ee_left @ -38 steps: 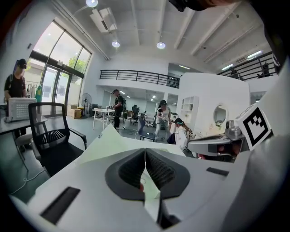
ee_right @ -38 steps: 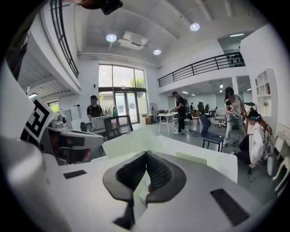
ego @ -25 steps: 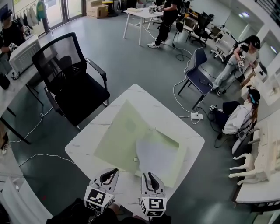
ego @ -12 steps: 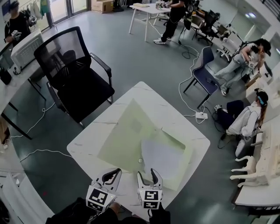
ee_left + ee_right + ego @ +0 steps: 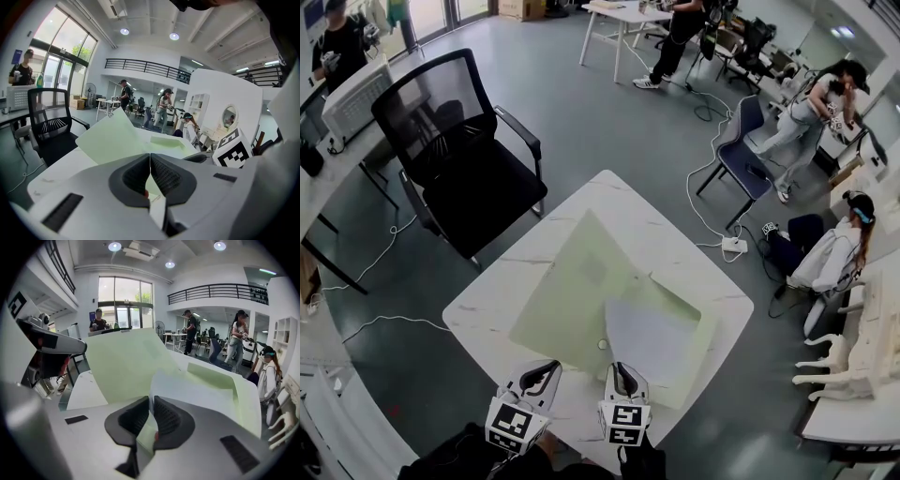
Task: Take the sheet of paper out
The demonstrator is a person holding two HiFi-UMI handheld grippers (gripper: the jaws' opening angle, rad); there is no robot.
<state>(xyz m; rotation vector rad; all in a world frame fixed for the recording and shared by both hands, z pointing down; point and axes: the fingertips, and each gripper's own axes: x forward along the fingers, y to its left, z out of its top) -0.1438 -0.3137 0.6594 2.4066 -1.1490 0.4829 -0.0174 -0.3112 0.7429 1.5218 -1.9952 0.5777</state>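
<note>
Pinning the green folder (image 5: 572, 291) by its near edge, our left tongs (image 5: 542, 373) sit pressed together low in the frame. We judge this grip lifts the cover like a flap and keeps the folder from sliding on the worktop (image 5: 483, 305). Just right of them, our right tongs (image 5: 617, 371) are closing on the near corner of the sheet of paper (image 5: 654, 339), which runs between the pads. The sheet lies inside the folder, toward the worktop's lower right, not yet drawn out.
</note>
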